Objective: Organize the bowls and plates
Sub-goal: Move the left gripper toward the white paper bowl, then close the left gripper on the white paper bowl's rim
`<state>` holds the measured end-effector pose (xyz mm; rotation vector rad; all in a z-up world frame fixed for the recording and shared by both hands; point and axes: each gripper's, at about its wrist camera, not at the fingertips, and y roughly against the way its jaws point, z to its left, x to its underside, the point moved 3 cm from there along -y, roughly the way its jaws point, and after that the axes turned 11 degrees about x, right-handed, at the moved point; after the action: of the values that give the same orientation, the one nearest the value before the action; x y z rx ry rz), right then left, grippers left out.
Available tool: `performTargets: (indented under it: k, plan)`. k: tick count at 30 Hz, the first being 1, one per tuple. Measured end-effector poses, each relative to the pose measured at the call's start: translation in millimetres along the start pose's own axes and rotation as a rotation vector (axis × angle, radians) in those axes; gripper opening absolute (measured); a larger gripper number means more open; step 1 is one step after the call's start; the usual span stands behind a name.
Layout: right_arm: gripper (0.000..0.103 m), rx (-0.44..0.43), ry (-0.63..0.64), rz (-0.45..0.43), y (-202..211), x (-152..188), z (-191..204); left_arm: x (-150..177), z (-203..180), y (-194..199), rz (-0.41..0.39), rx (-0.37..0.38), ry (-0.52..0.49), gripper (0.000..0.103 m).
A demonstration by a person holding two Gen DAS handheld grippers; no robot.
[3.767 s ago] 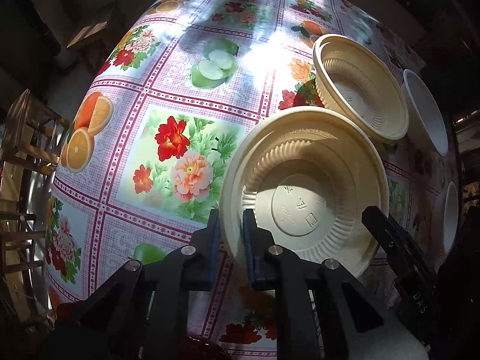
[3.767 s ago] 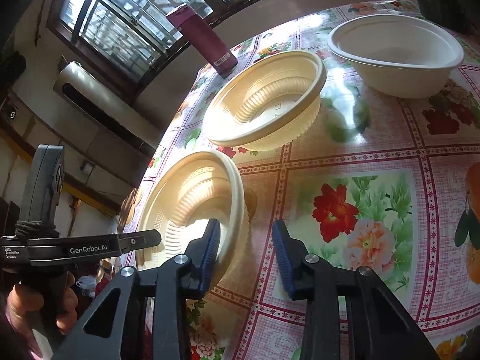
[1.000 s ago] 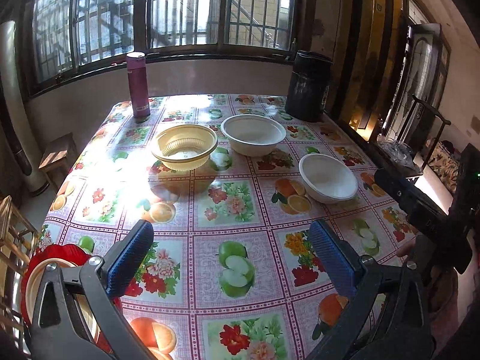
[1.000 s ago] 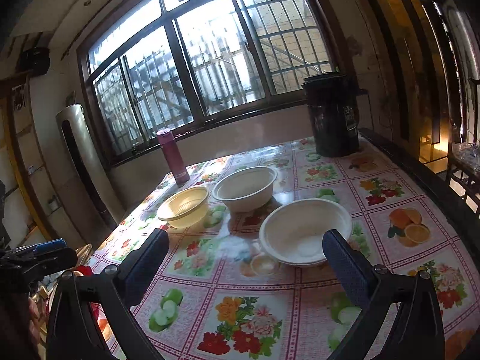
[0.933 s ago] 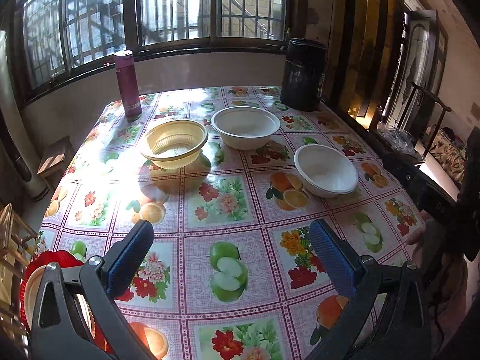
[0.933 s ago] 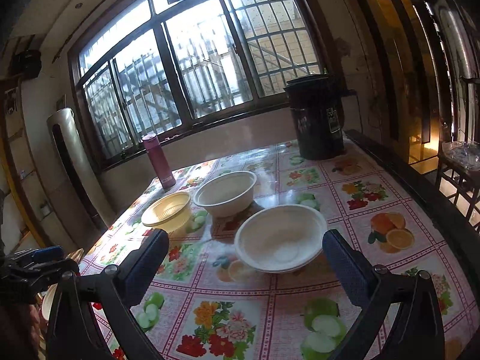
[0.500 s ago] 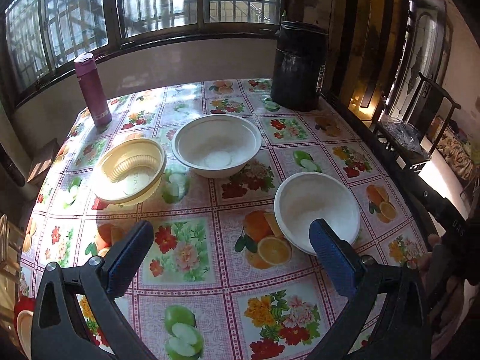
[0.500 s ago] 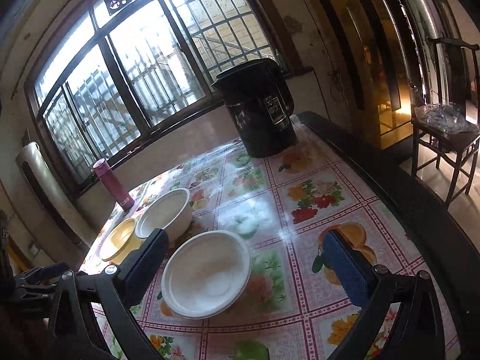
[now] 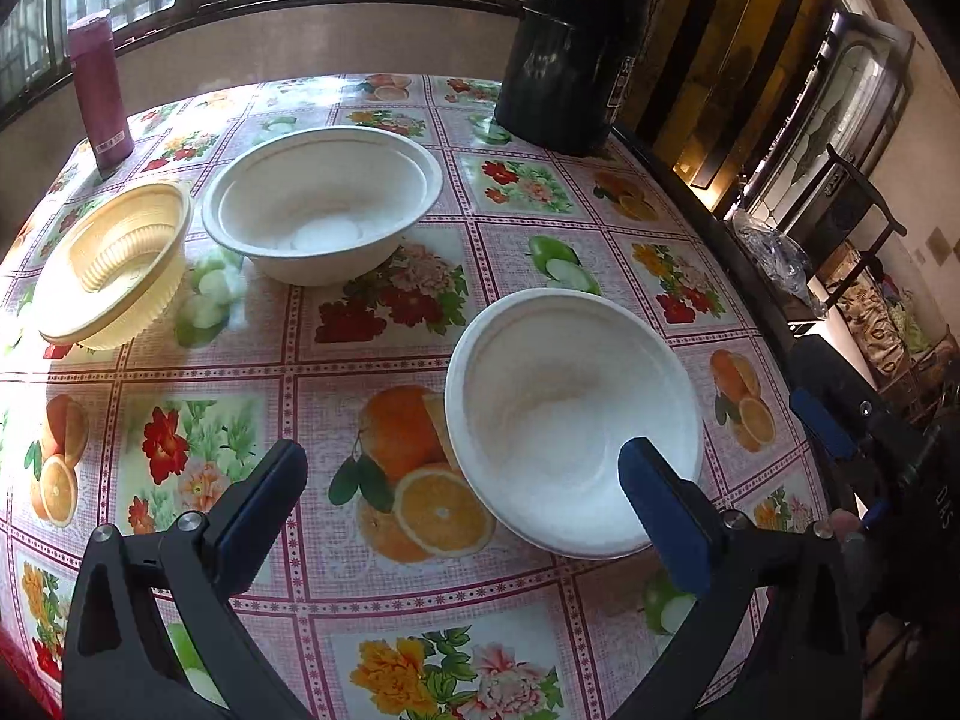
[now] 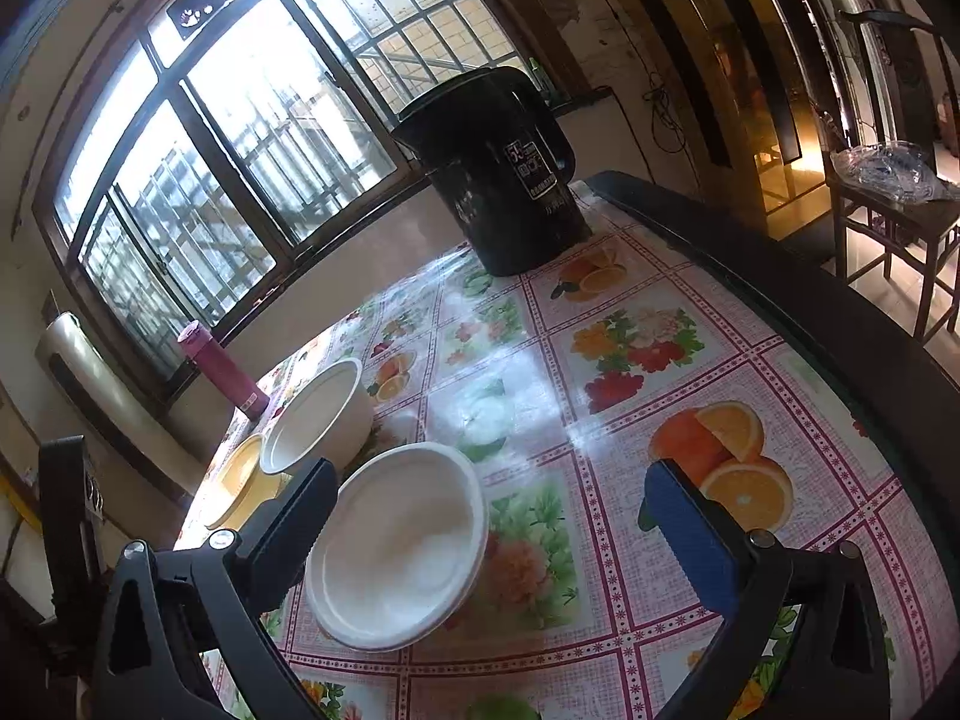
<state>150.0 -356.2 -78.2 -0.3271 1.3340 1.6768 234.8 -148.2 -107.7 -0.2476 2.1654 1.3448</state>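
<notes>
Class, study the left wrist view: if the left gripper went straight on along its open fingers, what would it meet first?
Probably the floral plastic tablecloth, beside the near white round bowl; the left gripper is open, and depth is unclear.

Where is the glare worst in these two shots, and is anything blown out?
Left wrist view: sunlight washes out the yellow bowl side of the tablecloth. Right wrist view: the window is overexposed, with a white sheen streaking the cloth near the black kettle.

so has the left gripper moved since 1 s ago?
Yes. The left gripper has advanced over the table toward the near white bowl: the maroon bottle and black canister loom closer, and the bowl sits at its right finger.
</notes>
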Motion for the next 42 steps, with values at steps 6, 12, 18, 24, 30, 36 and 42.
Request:
performTargets:
  k: [6, 12, 18, 24, 30, 36, 42]
  plan:
    - [0.103, 0.005, 0.001, 0.012, -4.9, 2.9, 2.6, -4.3, -3.4, -4.1, -0.023, 0.015, -0.017, 0.103]
    - [0.103, 0.005, 0.007, 0.035, -14.3, 4.9, 5.4, -3.7, 0.3, -9.6, -0.024, -0.006, -0.062, 0.103]
    - [0.103, -0.014, 0.008, 0.075, -24.2, 7.7, 9.5, 1.7, 6.6, -22.2, 0.020, 0.082, -0.026, 0.103]
    - [0.103, -0.012, -0.010, 0.075, -24.5, 7.6, 6.4, 4.4, 9.3, -22.0, 0.021, 0.112, -0.026, 0.103]
    - [0.103, -0.005, 0.029, 0.089, -28.7, 11.7, 12.6, 6.0, 12.9, -22.9, 0.024, 0.095, -0.027, 0.103]
    - [0.103, -0.020, 0.032, 0.108, -32.3, 14.3, 14.5, 6.7, 27.2, -27.2, 0.025, 0.086, 0.024, 0.103]
    - [0.103, -0.018, 0.037, 0.090, -31.0, 13.9, 15.9, 8.0, 44.8, -25.7, 0.019, 0.180, 0.122, 0.102]
